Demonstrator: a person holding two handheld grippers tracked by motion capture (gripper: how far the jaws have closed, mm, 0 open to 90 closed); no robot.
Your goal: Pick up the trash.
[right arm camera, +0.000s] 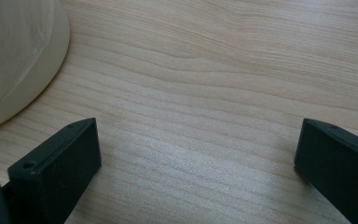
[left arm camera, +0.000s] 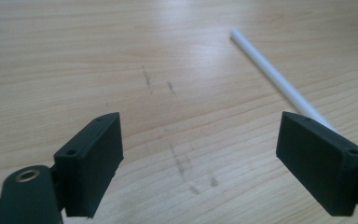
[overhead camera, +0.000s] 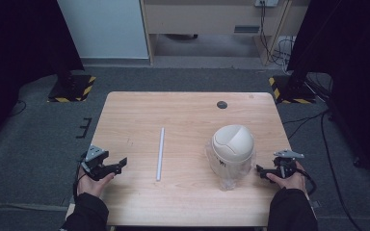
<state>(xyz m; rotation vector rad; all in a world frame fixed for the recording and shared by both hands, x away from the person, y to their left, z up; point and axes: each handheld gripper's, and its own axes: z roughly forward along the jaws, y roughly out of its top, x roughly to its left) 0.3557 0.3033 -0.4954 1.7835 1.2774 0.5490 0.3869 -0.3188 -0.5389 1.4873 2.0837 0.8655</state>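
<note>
A cream dome-shaped bin (overhead camera: pixel 233 144) with a swing lid stands right of the table's middle, wrapped in a clear plastic bag (overhead camera: pixel 229 179). A long white tube (overhead camera: pixel 160 153) lies flat left of it, running front to back. My left gripper (overhead camera: pixel 120 165) rests open near the front left edge, held by a hand; in the left gripper view its jaws stand wide apart over bare wood, the white tube (left arm camera: pixel 279 81) ahead to the right. My right gripper (overhead camera: pixel 261 170) is open at the front right, just right of the bin, whose cream side (right arm camera: pixel 14 56) fills that view's left.
The wooden table (overhead camera: pixel 188 115) has a small dark round cap (overhead camera: pixel 221 104) near its back edge. Grey carpet surrounds it, with black stand bases with yellow-black tape (overhead camera: pixel 72 89) at both back corners and cables (overhead camera: pixel 318 120) on the right.
</note>
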